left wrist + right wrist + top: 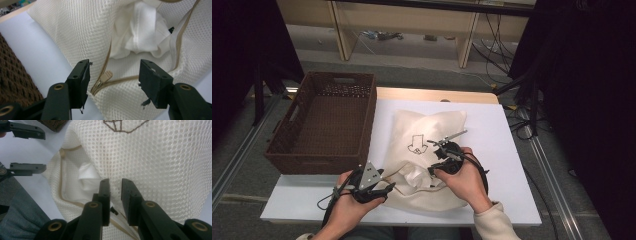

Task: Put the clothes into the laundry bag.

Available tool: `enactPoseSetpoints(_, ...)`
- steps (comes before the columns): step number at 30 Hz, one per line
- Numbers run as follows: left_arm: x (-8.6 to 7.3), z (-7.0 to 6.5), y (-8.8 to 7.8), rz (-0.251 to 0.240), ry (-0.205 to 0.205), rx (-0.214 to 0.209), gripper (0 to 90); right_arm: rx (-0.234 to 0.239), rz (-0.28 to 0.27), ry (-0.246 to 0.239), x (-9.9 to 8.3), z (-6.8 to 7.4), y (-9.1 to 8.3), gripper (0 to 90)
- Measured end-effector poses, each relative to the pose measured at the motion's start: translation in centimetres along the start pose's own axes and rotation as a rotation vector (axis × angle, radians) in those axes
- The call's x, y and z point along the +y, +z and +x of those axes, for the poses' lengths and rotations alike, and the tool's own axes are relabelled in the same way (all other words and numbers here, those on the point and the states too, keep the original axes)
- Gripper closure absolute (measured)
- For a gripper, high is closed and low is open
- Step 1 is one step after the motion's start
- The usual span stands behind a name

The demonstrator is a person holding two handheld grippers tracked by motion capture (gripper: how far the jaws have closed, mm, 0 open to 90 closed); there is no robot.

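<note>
Here, left gripper jaws wide, straddling zipper pull of mesh laundry bag lower centre; right gripper narrow, seemingly releasing mesh.

A white table with a pale wooden far edge stands on a grey floor. Beyond the table runs a light wooden shelf unit, cables trailing at its foot. Dark curtains hang at both sides of the table.

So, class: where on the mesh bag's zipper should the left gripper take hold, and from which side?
Probably the tan zipper pull: it sticks up from the mesh bag at the closed end of the zip. Come from the bag's near edge, where the left gripper already has its jaws open either side of it.
</note>
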State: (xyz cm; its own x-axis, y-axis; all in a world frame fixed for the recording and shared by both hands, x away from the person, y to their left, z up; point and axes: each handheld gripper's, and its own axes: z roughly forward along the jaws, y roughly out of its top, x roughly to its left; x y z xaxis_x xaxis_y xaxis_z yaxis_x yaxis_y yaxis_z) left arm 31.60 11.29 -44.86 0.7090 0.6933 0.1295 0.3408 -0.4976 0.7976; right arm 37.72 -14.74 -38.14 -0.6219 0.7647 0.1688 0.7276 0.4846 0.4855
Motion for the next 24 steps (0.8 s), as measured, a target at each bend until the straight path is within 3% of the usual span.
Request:
enactPoseSetpoints(1,-0.1,0.0,-0.1,0.016,-0.011,-0.010,41.1,-0.004,-0.012,0.004,0.0,-0.1,0.0,78.8)
enactPoseSetpoints(2,-0.1,0.2,-0.2,0.035,0.005,-0.015,40.9,-0.015,-0.034,0.011,0.0,0.0,-0.1,78.8)
enactPoseSetpoints(3,-0.2,0.2,0.0,0.009,-0.012,-0.004,41.0,-0.014,-0.041,0.015,0.0,0.1,-0.4,78.3)
enactPoseSetpoints(4,-0.2,0.2,-0.1,0.023,-0.003,-0.007,41.1,-0.005,-0.066,0.002,0.1,0.2,-0.7,77.3)
enactPoseSetpoints(5,-0.2,0.1,0.0,0.003,-0.015,-0.005,41.2,-0.006,-0.080,-0.005,0.1,0.3,-0.9,75.8)
enactPoseSetpoints(7,-0.2,0.2,0.1,-0.001,0.003,0.000,41.4,-0.017,-0.138,-0.031,0.2,0.7,-1.3,72.4)
enactPoseSetpoints(10,-0.3,0.2,0.0,-0.001,-0.001,-0.003,40.9,-0.015,-0.172,-0.042,0.2,1.5,-1.6,69.9)
enactPoseSetpoints(11,-0.3,0.0,0.1,-0.013,-0.042,-0.002,40.7,-0.021,-0.175,-0.059,0.3,1.6,-1.6,69.3)
enactPoseSetpoints(12,-0.3,0.2,0.0,-0.019,-0.017,-0.001,39.7,-0.010,-0.181,-0.059,0.3,1.8,-1.4,68.4)
enactPoseSetpoints(13,-0.3,0.2,0.0,-0.019,-0.024,-0.007,38.9,-0.016,-0.181,-0.083,0.3,1.8,-1.4,68.1)
enactPoseSetpoints(16,-0.5,0.1,-0.3,-0.036,-0.035,-0.016,34.2,-0.008,-0.179,-0.075,0.3,2.3,-1.3,67.8)
enactPoseSetpoints(17,-0.5,0.1,-0.4,-0.044,-0.017,-0.027,32.2,-0.002,-0.196,-0.118,0.4,2.1,-1.2,67.8)
enactPoseSetpoints(18,-0.7,-0.3,-0.5,-0.050,-0.041,-0.034,30.8,-0.005,-0.193,-0.078,0.3,2.5,-1.2,67.7)
enactPoseSetpoints(21,-1.1,-0.5,-1.0,-0.057,-0.033,-0.052,27.9,0.015,-0.193,-0.086,0.4,2.9,-1.1,67.0)
enactPoseSetpoints(22,-1.3,-0.7,-1.2,-0.059,-0.056,-0.057,27.3,0.020,-0.209,-0.136,0.5,2.7,-0.9,66.4)
enactPoseSetpoints(24,-1.6,-0.7,-1.6,-0.066,-0.058,-0.063,26.6,0.047,-0.193,-0.149,0.6,2.7,-0.8,65.4)
